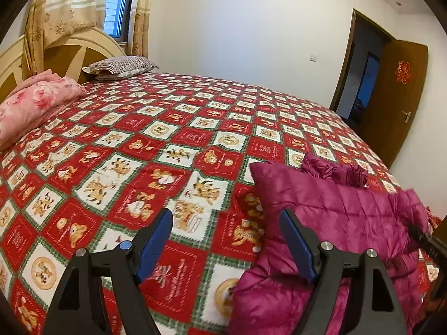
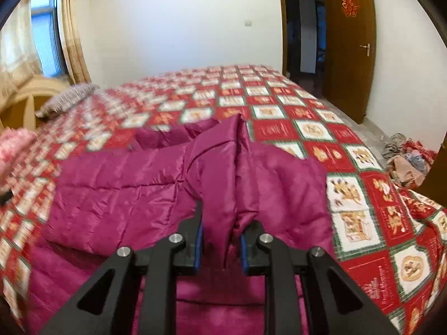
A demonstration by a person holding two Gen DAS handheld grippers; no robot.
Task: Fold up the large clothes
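Magenta quilted down jacket (image 2: 134,192) lying spread on the near part of the bed with the red, white and green patchwork cover (image 1: 167,139), one bunched end toward the far side. Right tool (image 2: 220,240) clamped on a raised ridge of the jacket's shiny fabric, pads pressing it from both sides, cloth lifted into a peak. Left tool (image 1: 226,240) wide apart and holding nothing, hovering over the cover just beside the jacket's left edge. Step in hand, by the look of it: gathering one part to start a fold. Next move likely calls for the left tool to pinch the near edge, then both carrying the cloth across evenly, avoiding slip of the slick fabric.
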